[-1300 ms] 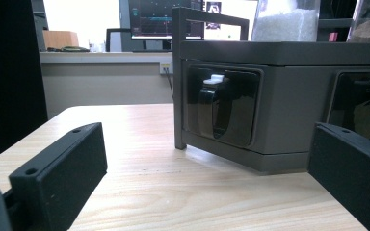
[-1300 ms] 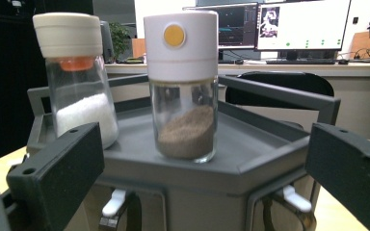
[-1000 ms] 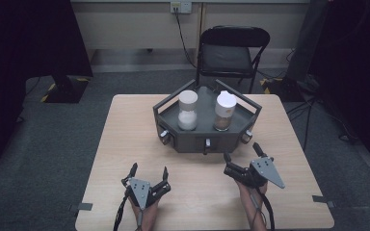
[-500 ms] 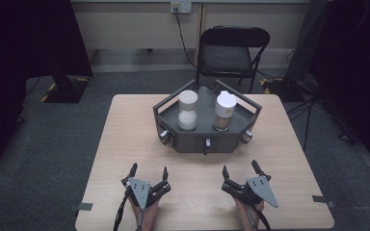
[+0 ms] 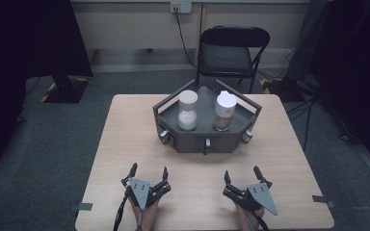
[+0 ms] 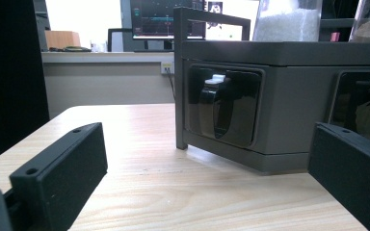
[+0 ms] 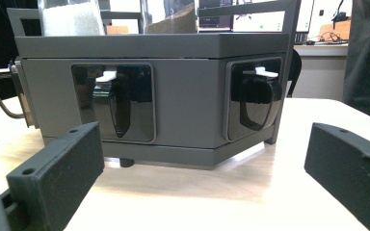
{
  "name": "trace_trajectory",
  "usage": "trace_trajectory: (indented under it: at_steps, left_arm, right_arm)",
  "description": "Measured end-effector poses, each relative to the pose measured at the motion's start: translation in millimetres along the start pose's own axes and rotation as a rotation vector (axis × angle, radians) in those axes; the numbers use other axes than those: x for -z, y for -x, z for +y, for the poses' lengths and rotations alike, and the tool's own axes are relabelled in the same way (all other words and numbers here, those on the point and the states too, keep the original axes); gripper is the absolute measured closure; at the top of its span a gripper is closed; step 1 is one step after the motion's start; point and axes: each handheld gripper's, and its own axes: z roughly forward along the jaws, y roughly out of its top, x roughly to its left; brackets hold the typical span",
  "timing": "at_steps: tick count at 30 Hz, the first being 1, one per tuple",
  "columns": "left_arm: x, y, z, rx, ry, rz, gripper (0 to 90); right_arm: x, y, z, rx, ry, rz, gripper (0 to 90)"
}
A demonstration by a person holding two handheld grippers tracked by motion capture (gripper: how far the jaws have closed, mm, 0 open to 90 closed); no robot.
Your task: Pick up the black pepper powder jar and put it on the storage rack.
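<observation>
A dark grey hexagonal rack (image 5: 231, 142) stands at the far middle of the wooden table (image 5: 125, 130). On it stand two white-lidded jars, one with white grains (image 5: 187, 110) and one with brown powder (image 5: 224, 111). Small cups with handles sit in its side slots (image 6: 220, 107) (image 7: 113, 102). My left gripper (image 5: 148, 172) rests open near the front edge, left of centre. My right gripper (image 5: 242, 173) rests open at the front right. Both point at the rack, with nothing between their jaws.
A black folding chair (image 5: 231, 53) stands behind the table. A dark stand base (image 5: 65, 89) sits on the grey floor at the left, and cables and equipment (image 5: 313, 86) lie at the right. Bare wood lies between the grippers and the rack.
My right gripper has drawn back toward the front edge and settled lower and more to the left. The left gripper has stayed still.
</observation>
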Motion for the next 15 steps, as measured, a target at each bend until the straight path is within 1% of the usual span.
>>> trace_trajectory:
  at_steps: [5,8,11,15]
  left_arm:
    - [0.0,0.0,-0.1,0.0,0.0,0.0,0.3]
    - [0.1,0.0,-0.1,0.0,0.0,0.0,0.2]
    - [0.1,0.0,-0.1,0.0,0.0,0.0,0.2]
    - [0.1,0.0,-0.1,0.0,0.0,0.0,0.2]
  right_arm:
    - [0.4,0.4,-1.7,0.003,0.009,0.002,0.0]
    - [1.9,0.0,-4.5,0.013,0.025,0.004,0.0]
    - [2.3,1.1,-5.4,0.001,0.029,0.005,0.0]
    - [2.7,2.6,-6.3,0.001,0.035,0.014,0.0]
